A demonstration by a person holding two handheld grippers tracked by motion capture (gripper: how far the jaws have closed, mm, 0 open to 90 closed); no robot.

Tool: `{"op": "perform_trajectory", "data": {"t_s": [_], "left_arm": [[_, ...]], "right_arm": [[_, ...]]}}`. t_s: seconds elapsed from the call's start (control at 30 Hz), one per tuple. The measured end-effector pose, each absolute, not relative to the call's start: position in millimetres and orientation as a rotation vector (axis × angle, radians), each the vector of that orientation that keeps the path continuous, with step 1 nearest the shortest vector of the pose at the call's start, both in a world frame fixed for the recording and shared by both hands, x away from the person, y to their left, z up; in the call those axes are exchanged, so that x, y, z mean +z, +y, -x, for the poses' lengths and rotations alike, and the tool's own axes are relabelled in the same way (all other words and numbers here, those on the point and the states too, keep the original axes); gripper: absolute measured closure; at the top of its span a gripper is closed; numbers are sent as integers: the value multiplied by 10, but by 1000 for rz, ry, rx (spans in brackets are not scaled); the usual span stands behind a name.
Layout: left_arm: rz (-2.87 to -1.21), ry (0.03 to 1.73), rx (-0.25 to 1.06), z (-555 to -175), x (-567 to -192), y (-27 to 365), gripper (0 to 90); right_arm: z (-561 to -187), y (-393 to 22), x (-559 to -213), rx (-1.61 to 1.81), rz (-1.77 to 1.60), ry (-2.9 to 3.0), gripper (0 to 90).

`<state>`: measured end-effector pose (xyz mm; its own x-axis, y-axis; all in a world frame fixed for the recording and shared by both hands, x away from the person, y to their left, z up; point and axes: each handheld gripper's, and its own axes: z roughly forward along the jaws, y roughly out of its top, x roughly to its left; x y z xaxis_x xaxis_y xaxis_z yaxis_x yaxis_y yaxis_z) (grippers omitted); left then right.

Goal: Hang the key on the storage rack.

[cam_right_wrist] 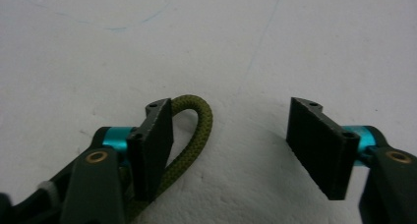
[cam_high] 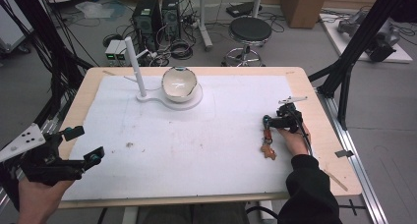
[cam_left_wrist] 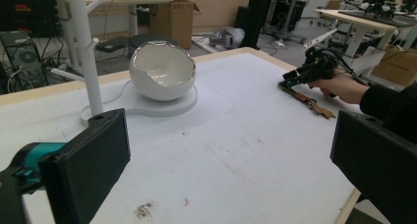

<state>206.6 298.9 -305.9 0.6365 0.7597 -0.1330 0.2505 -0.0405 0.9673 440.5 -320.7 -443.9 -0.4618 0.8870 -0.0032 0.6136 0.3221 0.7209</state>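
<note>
Beside right gripper (cam_right_wrist: 231, 140) fingers (spread), green cord loop (cam_right_wrist: 196, 130) partly hidden, left gripper (cam_left_wrist: 231, 155) spread.

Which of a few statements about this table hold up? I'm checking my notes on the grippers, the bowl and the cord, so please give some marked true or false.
1. The right gripper has its jaws apart. True.
2. The olive green cord loop is clamped between both jaws. False: it lies on the table beside one jaw, with the gap between the jaws bare.
3. The white bowl sits on a white stand base next to an upright white post. True.
4. The left gripper is holding the bowl. False: it is open and well away from it, near the table's front left edge.
</note>
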Motion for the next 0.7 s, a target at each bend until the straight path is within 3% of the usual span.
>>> {"op": "perform_trajectory", "data": {"t_s": [0.23,0.5,0.7], "left_arm": [[-1594,867,509,-2068,-3059,3025,19],[-1593,868,509,-2069,-3063,3027,19],[-1597,873,507,-2079,-3075,3025,19]], "right_arm": [[-4383,-3162,-4424,942,-1291,2229,542],[-4359,-3105,-4413,967,-1246,2273,805],[-4354,-3086,-4411,960,-1237,2269,824]]}}
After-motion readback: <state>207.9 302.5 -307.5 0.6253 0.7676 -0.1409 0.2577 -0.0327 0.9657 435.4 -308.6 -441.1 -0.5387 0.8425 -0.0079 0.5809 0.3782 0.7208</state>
